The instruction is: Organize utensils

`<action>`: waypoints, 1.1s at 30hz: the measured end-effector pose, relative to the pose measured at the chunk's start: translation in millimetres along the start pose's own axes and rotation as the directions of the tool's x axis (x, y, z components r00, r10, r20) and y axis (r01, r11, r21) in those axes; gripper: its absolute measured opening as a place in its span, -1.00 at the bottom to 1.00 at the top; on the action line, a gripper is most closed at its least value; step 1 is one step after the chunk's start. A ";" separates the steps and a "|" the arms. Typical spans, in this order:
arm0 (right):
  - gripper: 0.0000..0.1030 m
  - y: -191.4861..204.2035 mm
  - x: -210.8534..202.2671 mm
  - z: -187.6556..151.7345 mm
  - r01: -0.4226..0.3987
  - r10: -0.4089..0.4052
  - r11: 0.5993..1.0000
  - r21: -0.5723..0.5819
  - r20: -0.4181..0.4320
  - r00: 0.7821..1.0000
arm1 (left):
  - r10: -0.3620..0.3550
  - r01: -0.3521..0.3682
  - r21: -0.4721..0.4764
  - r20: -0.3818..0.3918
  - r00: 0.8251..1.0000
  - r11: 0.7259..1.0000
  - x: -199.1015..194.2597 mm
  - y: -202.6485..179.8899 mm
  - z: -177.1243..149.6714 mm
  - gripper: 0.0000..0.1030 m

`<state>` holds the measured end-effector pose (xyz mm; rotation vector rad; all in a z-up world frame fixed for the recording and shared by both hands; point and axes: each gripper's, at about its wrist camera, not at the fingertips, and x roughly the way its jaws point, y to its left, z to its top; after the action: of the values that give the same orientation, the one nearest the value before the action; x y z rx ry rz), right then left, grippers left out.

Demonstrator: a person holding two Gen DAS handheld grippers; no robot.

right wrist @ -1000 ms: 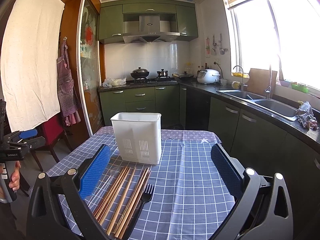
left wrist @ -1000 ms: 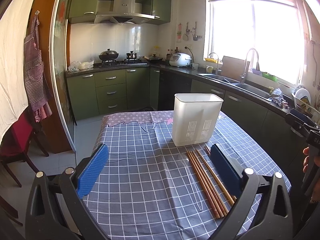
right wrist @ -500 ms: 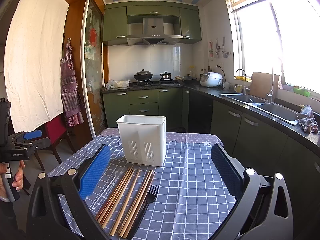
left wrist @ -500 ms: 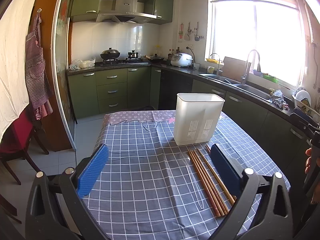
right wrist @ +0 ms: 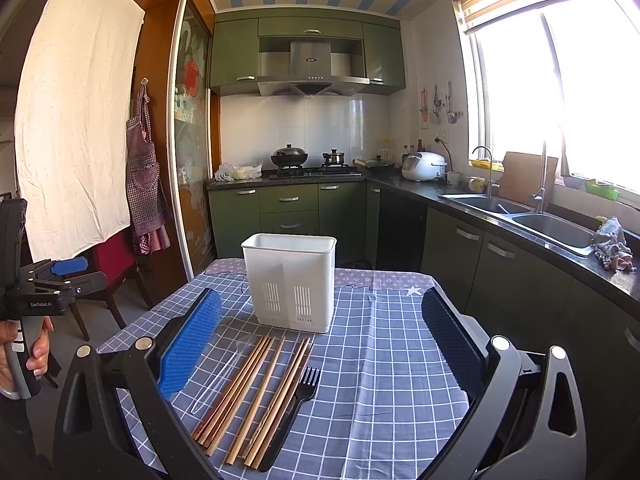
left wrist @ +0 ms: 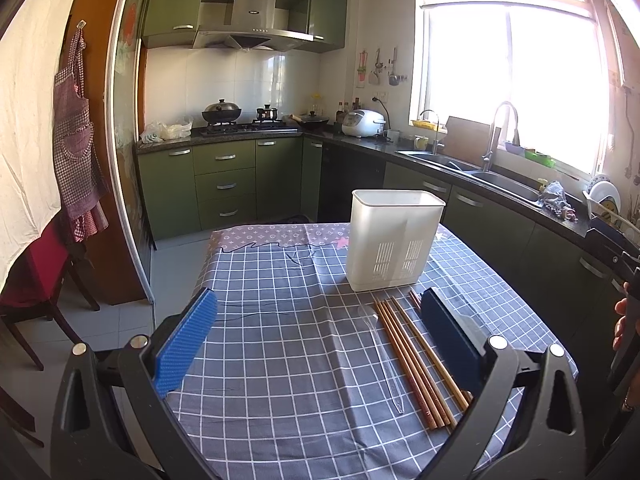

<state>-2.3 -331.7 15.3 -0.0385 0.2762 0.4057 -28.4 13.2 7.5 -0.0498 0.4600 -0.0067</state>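
Your two grippers have drifted slightly back; left gripper (left wrist: pixel 316 340) and right gripper (right wrist: pixel 320 344) hang spread, holding nothing. Slim wooden chopsticks (right wrist: pixel 256 392), a clear spoon (left wrist: pixel 384 356) and black fork (right wrist: pixel 298 400) lie before the slotted white plastic holder (right wrist: pixel 291 280) on checked cloth (right wrist: pixel 384 360).

I am seeing my left gripper (left wrist: pixel 318 338) hanging wide open above the checked tablecloth (left wrist: pixel 280 360), gripping nothing. The white utensil holder (left wrist: pixel 394 240) is standing upright ahead, and the chopsticks (left wrist: pixel 416 360) are lying just before it, a clear spoon (left wrist: pixel 380 348) resting beside them.
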 end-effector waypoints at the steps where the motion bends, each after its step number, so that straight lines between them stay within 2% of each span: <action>1: 0.93 -0.1 -1.1 0.5 0.001 -0.001 1.000 -0.001 0.002 1.000 | 0.000 0.000 0.000 0.001 1.000 1.000 -0.9 -0.1 -0.2 0.88; 33: 0.93 1.6 0.9 -1.1 -0.006 0.006 1.000 0.001 -0.004 1.000 | -0.004 0.004 0.002 -0.005 1.000 1.000 -0.2 -3.1 -4.0 0.88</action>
<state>-2.5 -330.0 14.0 -0.0377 0.2802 0.4115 -30.4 10.0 4.1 -0.0490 0.4647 -0.0106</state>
